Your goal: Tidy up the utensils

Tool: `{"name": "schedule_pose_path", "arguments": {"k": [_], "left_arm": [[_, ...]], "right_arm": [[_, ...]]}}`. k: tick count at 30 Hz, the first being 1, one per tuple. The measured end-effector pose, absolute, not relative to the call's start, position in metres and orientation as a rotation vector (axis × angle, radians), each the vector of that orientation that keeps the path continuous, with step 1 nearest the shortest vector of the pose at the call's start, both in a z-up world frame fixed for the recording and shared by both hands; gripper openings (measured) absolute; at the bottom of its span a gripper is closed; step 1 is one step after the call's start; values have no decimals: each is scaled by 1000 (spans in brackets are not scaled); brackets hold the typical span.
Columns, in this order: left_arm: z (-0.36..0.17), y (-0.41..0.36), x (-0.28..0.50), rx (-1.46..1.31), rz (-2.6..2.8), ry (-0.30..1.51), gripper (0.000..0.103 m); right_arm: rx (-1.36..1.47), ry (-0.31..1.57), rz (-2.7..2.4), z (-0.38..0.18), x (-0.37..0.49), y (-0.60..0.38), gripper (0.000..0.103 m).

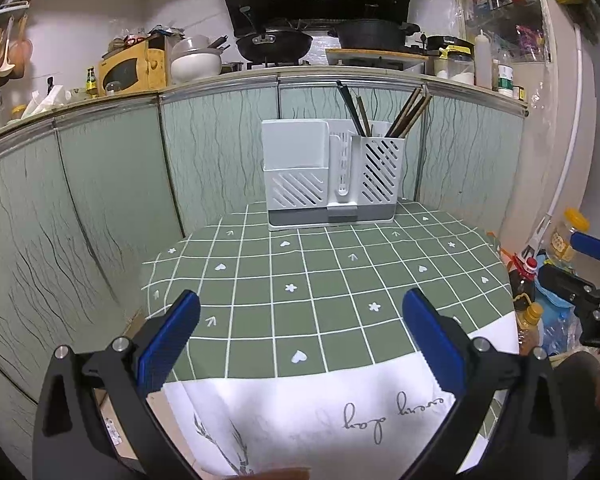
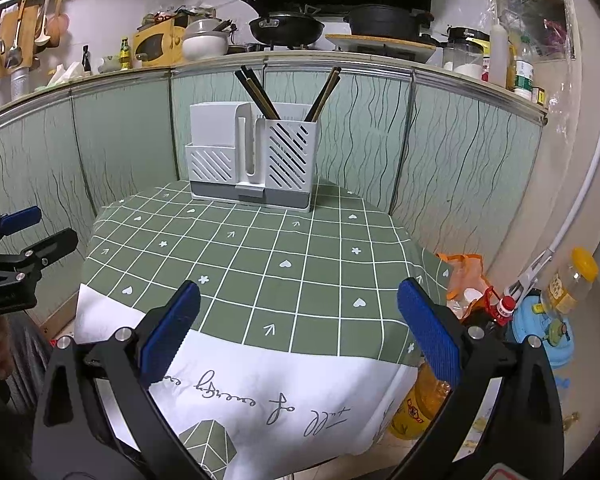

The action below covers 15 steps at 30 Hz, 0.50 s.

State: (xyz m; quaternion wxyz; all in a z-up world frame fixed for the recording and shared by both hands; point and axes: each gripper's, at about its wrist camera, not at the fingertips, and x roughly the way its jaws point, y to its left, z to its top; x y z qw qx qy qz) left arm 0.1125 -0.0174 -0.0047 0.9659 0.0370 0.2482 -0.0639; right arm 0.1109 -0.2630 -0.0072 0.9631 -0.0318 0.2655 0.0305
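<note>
A white slotted utensil holder [image 1: 332, 176] [image 2: 252, 156] stands at the far edge of the green checked tablecloth [image 1: 324, 292] [image 2: 260, 264]. Dark chopsticks [image 1: 380, 114] [image 2: 288, 94] lean out of its right compartment in two bunches. My left gripper [image 1: 302, 312] hangs open over the near part of the table, with nothing between its blue pads. My right gripper [image 2: 298, 300] is also open and empty, well short of the holder. In the right wrist view the left gripper [image 2: 28, 232] shows at the left edge; in the left wrist view the right gripper [image 1: 588, 264] shows at the right edge.
Green patterned cabinet panels [image 1: 100, 200] wall in the table at the back and left. Bottles and jars [image 2: 540, 312] crowd the floor to the right of the table. A counter above carries a wok [image 1: 274, 42], a pot [image 1: 370, 34] and a rice cooker [image 1: 196, 62].
</note>
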Motion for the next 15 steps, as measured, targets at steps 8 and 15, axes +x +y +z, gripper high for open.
{"name": "schedule_pose_path", "arguments": {"k": [8, 15], "left_arm": [[-2, -12, 110, 87, -137, 503, 98], [0, -10, 107, 88, -142, 509, 98]], "right_arm": [[-61, 535, 73, -6, 109, -266, 95], [-56, 538, 67, -6, 109, -269, 95]]}}
